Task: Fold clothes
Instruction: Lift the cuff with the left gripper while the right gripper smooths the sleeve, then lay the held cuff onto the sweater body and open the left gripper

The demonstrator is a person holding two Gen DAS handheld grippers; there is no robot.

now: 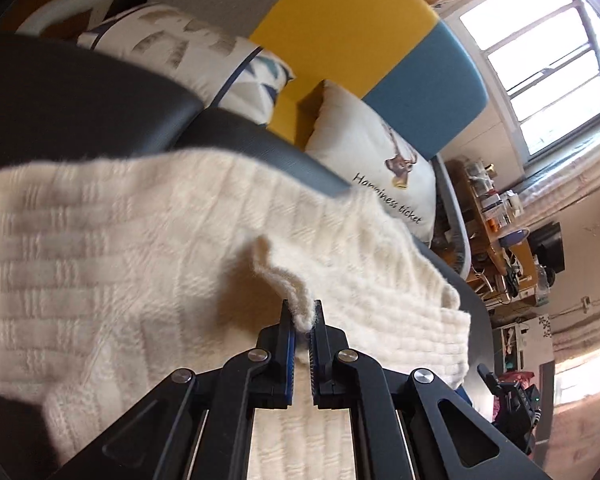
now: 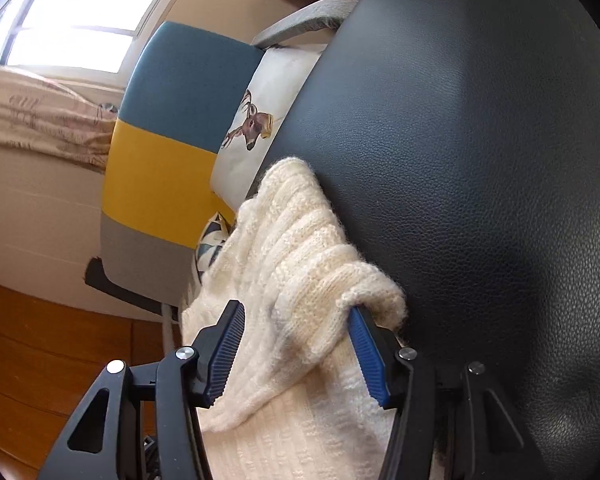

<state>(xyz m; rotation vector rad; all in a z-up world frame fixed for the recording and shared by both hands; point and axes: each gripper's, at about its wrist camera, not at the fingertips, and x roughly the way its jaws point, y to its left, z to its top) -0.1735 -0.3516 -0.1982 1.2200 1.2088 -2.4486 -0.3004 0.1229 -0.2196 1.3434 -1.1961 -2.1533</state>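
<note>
The biggest thing near me is the black seat [image 2: 480, 160], smooth and dark like leather, and it fills most of my right-hand view. Behind it stands a chair back [image 1: 364, 40] with grey, yellow and blue blocks, and two pillows lean there: a white pillow [image 1: 364, 160] with a deer on it, and a patterned pillow [image 1: 204, 60] beside it. On the black seat lies the thing I am folding, a soft cream sweater [image 1: 112, 248] with knitted ribs. It spreads across the seat and one part hangs off the edge toward the wooden floor [image 2: 40, 344]. My left gripper [image 1: 301, 314] is squeezed almost closed, and it pinches a thin bit of the sweater's edge, which sticks up between the tips. My right gripper [image 2: 296, 316] stands about half open. A bunched fold of the sweater lies between its blue pads [image 2: 228, 352], and the wool drapes over the right one, but I do not think it is squeezing the cloth. I think I am in the middle of a fold, with one edge picked up. Next, I think my right side must close on its bunch, and then both sides should carry the cloth over together, level, so that the fold lands flat and nothing slides off the seat.
</note>
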